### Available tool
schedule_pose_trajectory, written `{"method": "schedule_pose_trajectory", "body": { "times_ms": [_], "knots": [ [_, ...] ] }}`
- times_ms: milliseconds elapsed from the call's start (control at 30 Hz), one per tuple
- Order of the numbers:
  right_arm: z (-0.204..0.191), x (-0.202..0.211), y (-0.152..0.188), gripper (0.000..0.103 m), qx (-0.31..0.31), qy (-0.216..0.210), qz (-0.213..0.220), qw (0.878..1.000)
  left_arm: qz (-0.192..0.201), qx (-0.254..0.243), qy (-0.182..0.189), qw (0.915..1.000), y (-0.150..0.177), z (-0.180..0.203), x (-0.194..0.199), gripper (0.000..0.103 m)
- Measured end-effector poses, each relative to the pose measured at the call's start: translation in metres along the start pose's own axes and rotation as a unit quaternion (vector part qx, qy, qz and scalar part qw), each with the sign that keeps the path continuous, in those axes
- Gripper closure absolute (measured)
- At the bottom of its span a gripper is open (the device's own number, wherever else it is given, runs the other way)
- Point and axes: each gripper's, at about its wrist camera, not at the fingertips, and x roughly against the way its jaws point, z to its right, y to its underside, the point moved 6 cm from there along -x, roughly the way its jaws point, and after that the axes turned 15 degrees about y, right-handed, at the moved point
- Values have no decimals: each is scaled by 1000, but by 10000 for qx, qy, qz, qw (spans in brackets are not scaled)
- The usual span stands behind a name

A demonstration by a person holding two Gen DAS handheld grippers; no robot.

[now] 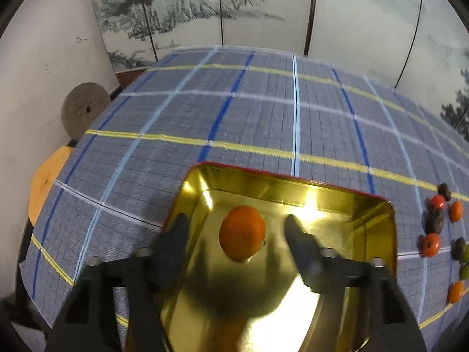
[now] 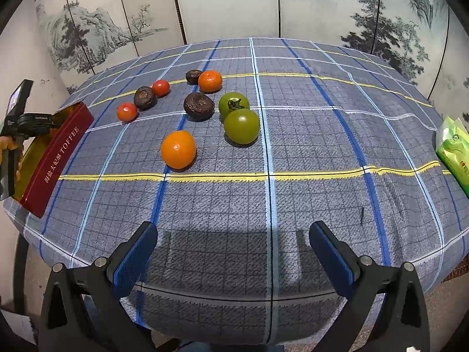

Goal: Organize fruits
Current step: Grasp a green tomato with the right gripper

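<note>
An orange fruit (image 1: 242,233) lies in the gold-lined tin (image 1: 351,220), between the fingers of my left gripper (image 1: 236,220). The gripper is open, with a gap on either side of the fruit. In the right wrist view the same tin (image 2: 58,158) is red outside and marked TOFFEE, at the table's left edge. On the checked cloth lie an orange (image 2: 178,149), two green tomatoes (image 2: 241,126), a mandarin (image 2: 210,81), two red tomatoes (image 2: 127,111) and three dark brown fruits (image 2: 198,106). My right gripper (image 2: 233,228) hangs open over the near cloth, with nothing in it.
A green packet (image 2: 454,149) lies at the table's right edge. A painted folding screen (image 2: 228,3) stands behind the table. Left of the table are an orange stool (image 1: 44,182) and a grey round disc (image 1: 85,110). A hand (image 2: 8,146) holds the left gripper's handle.
</note>
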Motion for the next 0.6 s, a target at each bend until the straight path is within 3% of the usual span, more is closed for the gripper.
{"method": "schedule_pose_trajectory", "body": {
  "times_ms": [167,267,433,600],
  "knots": [
    [5,-3,0,0,-95,-16,-50,9999,322,-126,184,9992,10,7,34,30],
    [11,-5,-3,0,-139,14,-16,9999,561,-186,488,9971,29,17,63,28],
    [31,-11,-21,0,-256,21,228,9994,868,-407,997,9904,87,42,111,23],
    [44,-26,-52,1,-163,-11,483,9987,919,-677,1244,9857,149,67,131,23]
  ]
}}
